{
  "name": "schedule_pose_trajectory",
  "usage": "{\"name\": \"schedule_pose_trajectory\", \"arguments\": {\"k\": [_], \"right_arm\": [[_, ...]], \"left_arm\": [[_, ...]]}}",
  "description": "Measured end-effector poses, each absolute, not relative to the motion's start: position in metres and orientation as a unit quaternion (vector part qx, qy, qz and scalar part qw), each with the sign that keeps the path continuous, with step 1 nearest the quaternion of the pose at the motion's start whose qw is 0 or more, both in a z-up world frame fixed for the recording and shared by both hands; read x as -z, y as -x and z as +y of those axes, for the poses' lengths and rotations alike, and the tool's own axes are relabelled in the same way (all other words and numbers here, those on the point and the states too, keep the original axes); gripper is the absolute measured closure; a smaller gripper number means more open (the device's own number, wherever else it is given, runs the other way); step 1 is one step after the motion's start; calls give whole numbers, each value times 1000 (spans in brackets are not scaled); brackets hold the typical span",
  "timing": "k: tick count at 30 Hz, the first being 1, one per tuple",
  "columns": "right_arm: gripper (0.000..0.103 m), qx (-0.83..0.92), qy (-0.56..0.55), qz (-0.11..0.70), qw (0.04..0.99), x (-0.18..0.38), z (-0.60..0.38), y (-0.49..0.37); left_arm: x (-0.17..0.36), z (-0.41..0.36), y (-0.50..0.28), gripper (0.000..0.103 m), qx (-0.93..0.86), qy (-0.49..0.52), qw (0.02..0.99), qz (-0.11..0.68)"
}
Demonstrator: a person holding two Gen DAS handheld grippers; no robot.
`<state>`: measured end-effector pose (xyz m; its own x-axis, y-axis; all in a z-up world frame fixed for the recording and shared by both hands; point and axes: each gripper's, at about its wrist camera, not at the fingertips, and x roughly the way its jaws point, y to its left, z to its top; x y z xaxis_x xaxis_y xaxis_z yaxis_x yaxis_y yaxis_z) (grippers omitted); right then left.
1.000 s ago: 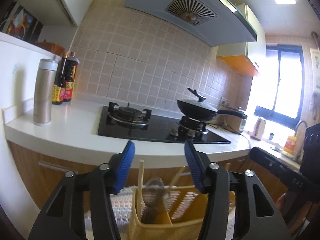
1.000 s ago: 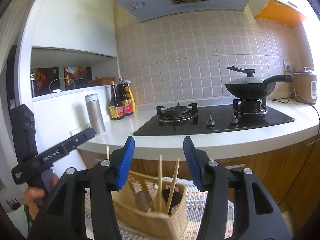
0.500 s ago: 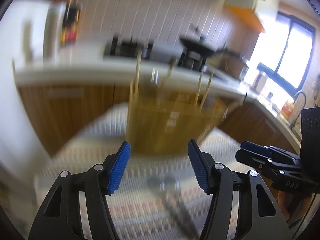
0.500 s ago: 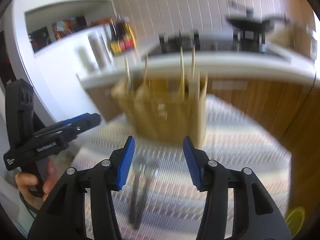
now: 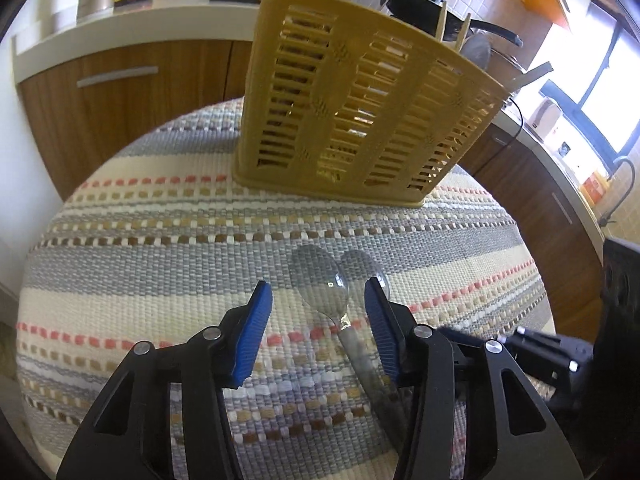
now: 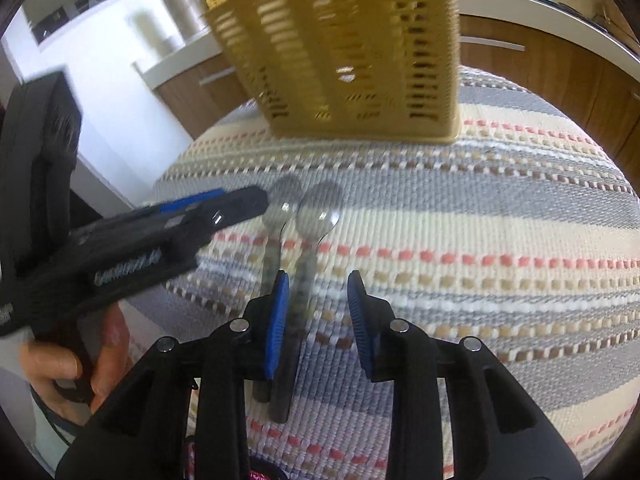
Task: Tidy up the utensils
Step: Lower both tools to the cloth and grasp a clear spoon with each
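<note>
Low in the left-wrist frame, the left gripper [image 5: 318, 312] hangs with jaws spread over two spoons [image 5: 320, 284] lying side by side on a striped woven mat [image 5: 160, 264]. Upper centre stands a yellow slotted utensil basket [image 5: 360, 100]. Right gripper [image 6: 316, 304]: likewise spread, empty.

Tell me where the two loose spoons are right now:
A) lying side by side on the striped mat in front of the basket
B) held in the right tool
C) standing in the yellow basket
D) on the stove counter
A: both spoons lie flat, side by side, on the striped mat in front of the yellow basket, and neither open tool grips one.
</note>
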<state>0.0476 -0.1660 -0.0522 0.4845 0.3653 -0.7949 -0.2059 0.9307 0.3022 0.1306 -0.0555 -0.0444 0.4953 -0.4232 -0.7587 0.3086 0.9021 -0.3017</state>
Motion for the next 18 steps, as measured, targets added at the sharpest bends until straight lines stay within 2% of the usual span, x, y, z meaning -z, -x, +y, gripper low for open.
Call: {"name": "schedule_pose_trajectory", "arguments": {"k": [7, 8, 12, 18], "right_arm": [[86, -136, -4, 465, 875, 60, -134, -34], [93, -133, 8, 461, 877, 61, -131, -32], [94, -115, 31, 458, 881, 62, -125, -24], [94, -81, -13, 474, 877, 58, -181, -29]], "left_arm": [[58, -71, -125, 60, 206, 57, 857, 469], [59, -71, -124, 61, 205, 57, 859, 466], [59, -76, -122, 62, 203, 49, 857, 471], [57, -102, -118, 63, 193, -14, 857, 477]]}}
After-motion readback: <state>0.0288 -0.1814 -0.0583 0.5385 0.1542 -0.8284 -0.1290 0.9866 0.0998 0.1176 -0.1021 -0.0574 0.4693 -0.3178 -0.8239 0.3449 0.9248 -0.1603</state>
